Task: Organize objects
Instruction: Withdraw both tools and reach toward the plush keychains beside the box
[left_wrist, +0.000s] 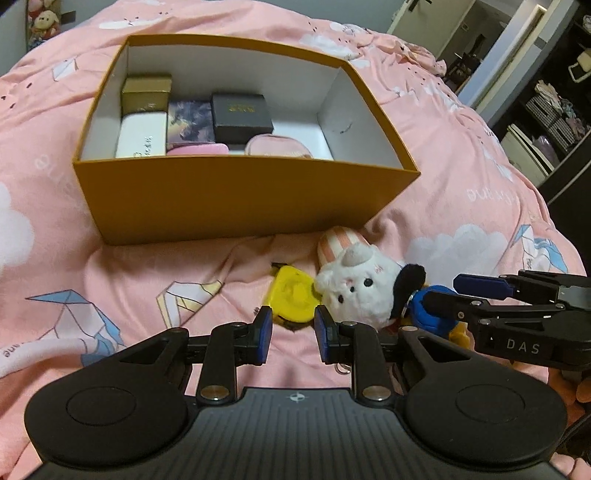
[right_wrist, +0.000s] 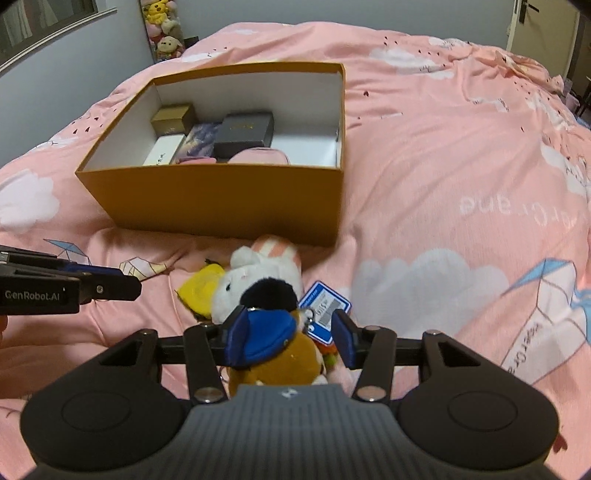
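1. The orange box (left_wrist: 236, 199) stands on the bed (left_wrist: 461, 192); its tall near wall blocks a straight reach from the near side.
2. Inside the box, the small boxes (left_wrist: 192, 114) and pink pouch (left_wrist: 277, 146) fill the left and middle; the floor at the right end (left_wrist: 314, 136) is bare.
3. The plush pile (right_wrist: 258, 291) and yellow item (left_wrist: 291, 295) crowd the bed just near the box wall.
4. The left hand-held gripper (left_wrist: 293, 338) and right hand-held gripper (right_wrist: 291, 336) stand close together there.
5. To the right of the box the bed lies open.
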